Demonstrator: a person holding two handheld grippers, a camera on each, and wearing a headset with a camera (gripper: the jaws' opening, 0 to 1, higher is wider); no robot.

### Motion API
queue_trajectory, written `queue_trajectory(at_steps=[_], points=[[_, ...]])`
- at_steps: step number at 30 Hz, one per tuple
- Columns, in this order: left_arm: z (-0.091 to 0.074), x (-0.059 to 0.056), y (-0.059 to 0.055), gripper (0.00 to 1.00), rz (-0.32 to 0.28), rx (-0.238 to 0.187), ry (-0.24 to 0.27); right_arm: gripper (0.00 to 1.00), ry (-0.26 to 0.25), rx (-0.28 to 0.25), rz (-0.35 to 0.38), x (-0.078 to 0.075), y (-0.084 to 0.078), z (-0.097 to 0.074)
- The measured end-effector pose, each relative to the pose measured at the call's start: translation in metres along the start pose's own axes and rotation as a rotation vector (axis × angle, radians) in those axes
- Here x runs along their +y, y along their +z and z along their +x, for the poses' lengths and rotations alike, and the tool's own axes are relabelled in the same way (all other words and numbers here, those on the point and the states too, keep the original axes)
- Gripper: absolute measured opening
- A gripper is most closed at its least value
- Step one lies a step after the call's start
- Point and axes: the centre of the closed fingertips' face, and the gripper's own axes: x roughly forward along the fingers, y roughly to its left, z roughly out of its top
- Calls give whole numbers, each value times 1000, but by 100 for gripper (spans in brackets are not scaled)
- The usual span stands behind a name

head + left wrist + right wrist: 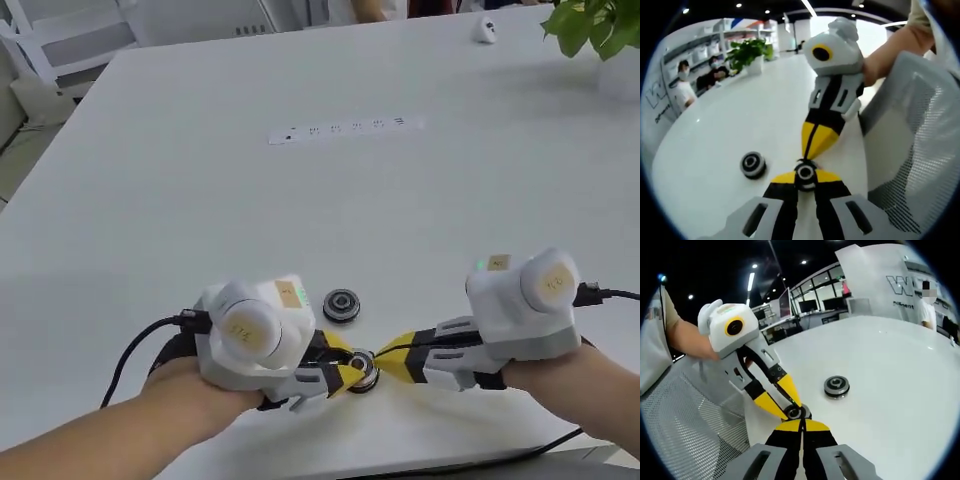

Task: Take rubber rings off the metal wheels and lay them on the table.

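- Head view: the left gripper [346, 366] and right gripper [380, 362] meet tip to tip over the near edge of the white table [200, 200]. The held wheel [362, 368] sits between them.
- The left gripper comes at the held wheel from its left, yellow jaw tips clamped on either side of it. The right gripper comes from the wheel's right, its tips touching the wheel.
- A loose wheel [341, 305] lies flat on the table just beyond the held wheel. A power strip [345, 128] lies far beyond it.
- Left gripper view: the left gripper [805, 178] pinches the held wheel [805, 171] between its two yellow tips, the wheel's face turned to the camera.
- The right gripper [810, 155] reaches down to the held wheel's upper edge with its jaws pressed together. The loose wheel [753, 164] rests to the left of the held wheel, apart from it.
- Right gripper view: the right gripper [801, 424] has its jaws pressed together, tips against the held wheel [795, 413]. Whether they nip the rubber ring is too small to tell.
- The left gripper [790, 409] grips the held wheel from the upper left. The loose wheel [836, 386] lies up and right of it.
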Motion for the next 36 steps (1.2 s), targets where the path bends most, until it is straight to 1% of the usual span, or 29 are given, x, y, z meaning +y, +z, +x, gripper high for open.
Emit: queue_trajectory(at_steps=[10,19,31,35,36], points=[[0,0,0,11,2,6,3,0,6,4,2,3,1,1],[0,0,0,11,0,9,3,0,18,3,-10,6,2,3],[0,0,-1,11,6,10,2,0,21,7,-31,11,2,3],[0,-1,0,11,8,10,3,0,39,3,-33,15,3,4],[0,-1,0,11,9,10,4,0,42,6,-46,16,4,5]])
